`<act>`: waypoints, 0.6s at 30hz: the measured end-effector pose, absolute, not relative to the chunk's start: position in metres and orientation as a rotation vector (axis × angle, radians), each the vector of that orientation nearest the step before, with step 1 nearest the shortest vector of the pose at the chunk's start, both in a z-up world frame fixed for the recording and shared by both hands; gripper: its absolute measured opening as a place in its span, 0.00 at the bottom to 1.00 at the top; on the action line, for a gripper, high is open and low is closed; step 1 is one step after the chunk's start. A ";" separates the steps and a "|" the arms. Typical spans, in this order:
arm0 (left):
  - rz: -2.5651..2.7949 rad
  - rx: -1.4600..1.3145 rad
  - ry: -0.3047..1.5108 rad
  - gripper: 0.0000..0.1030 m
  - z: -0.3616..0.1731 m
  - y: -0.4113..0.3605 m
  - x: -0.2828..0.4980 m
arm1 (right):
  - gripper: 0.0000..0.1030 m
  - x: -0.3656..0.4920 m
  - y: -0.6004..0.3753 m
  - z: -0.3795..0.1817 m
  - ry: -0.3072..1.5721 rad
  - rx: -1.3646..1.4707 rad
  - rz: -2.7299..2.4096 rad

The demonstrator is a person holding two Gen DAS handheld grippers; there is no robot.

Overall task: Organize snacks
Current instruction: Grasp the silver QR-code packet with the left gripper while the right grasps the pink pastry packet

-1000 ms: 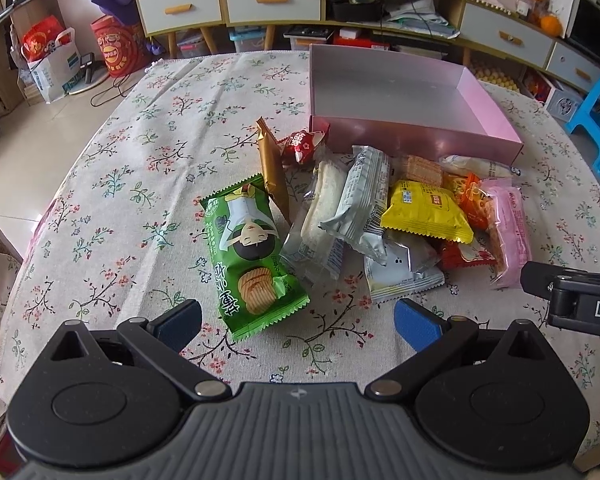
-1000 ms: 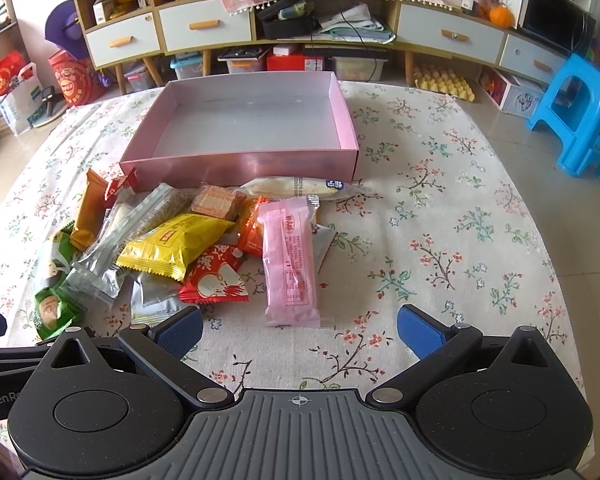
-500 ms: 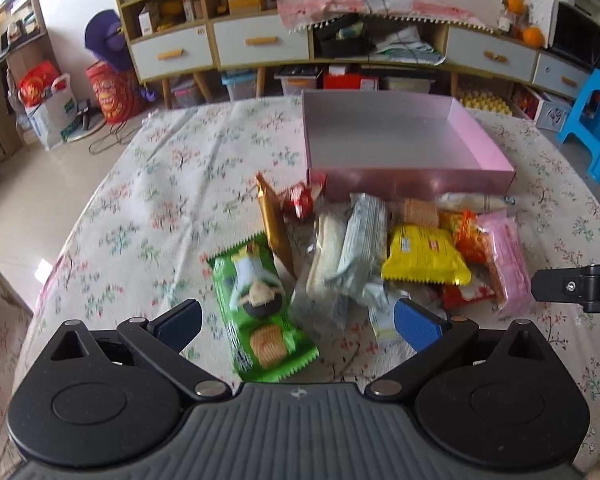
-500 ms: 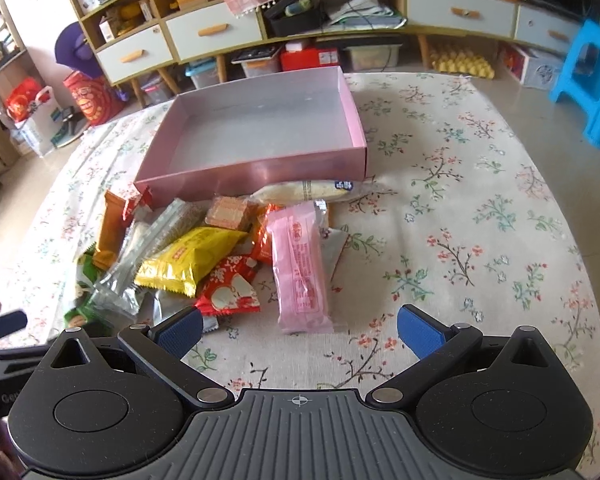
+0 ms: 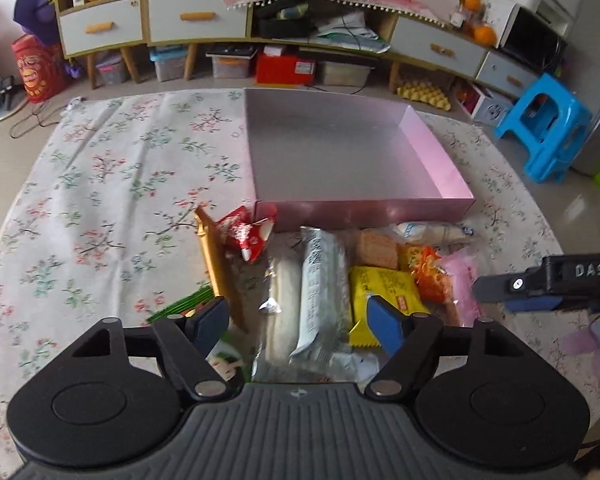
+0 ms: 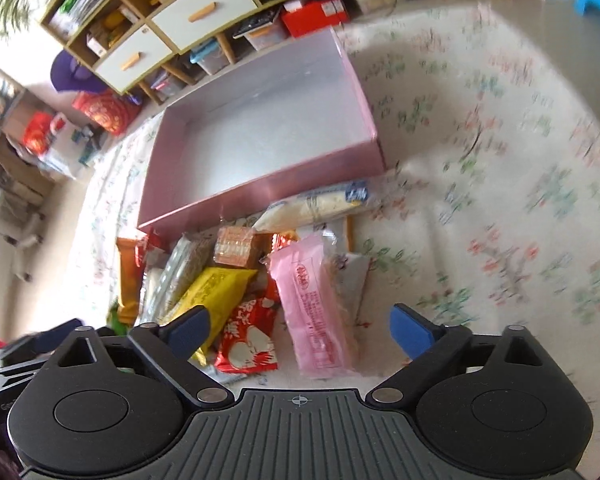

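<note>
An empty pink box (image 5: pixel 340 160) stands on the floral tablecloth; it also shows in the right wrist view (image 6: pixel 260 132). A heap of snack packs lies in front of it: a silver pack (image 5: pixel 320 288), a yellow pack (image 5: pixel 384 284), a gold bar (image 5: pixel 216 264), a red pack (image 5: pixel 248 232), and in the right wrist view a pink pack (image 6: pixel 312 304) and a red pack (image 6: pixel 248 340). My left gripper (image 5: pixel 300 320) is open over the silver packs. My right gripper (image 6: pixel 300 332) is open over the pink pack, tilted, and shows in the left wrist view (image 5: pixel 540 284).
The tablecloth (image 5: pixel 100 184) extends left of the heap and to the right (image 6: pixel 500 200). Behind the table stand cabinets with drawers (image 5: pixel 196 16), storage bins and a blue stool (image 5: pixel 544 128).
Both grippers have moved forward and down over the heap. The right gripper has tilted, and its view is blurred by motion. Both stay open.
</note>
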State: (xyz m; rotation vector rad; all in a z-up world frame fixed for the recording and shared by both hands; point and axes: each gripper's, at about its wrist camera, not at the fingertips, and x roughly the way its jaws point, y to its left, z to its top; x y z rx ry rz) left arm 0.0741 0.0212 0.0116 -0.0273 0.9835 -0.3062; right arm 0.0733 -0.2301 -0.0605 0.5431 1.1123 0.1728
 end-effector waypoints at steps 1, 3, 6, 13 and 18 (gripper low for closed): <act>-0.319 -0.045 1.002 0.65 0.009 0.018 0.079 | 0.85 0.075 -0.231 -0.064 1.121 0.560 0.165; -0.342 -0.075 1.015 0.64 0.007 0.013 0.086 | 0.79 0.077 -0.232 -0.067 1.120 0.558 0.153; -0.367 -0.087 1.023 0.56 0.006 0.004 0.094 | 0.69 0.080 -0.233 -0.068 1.125 0.577 0.155; -0.376 -0.055 1.067 0.41 -0.008 -0.006 0.116 | 0.55 0.088 -0.230 -0.072 1.140 0.588 0.158; -0.388 -0.031 1.093 0.41 -0.015 -0.008 0.121 | 0.41 0.092 -0.228 -0.079 1.158 0.566 0.147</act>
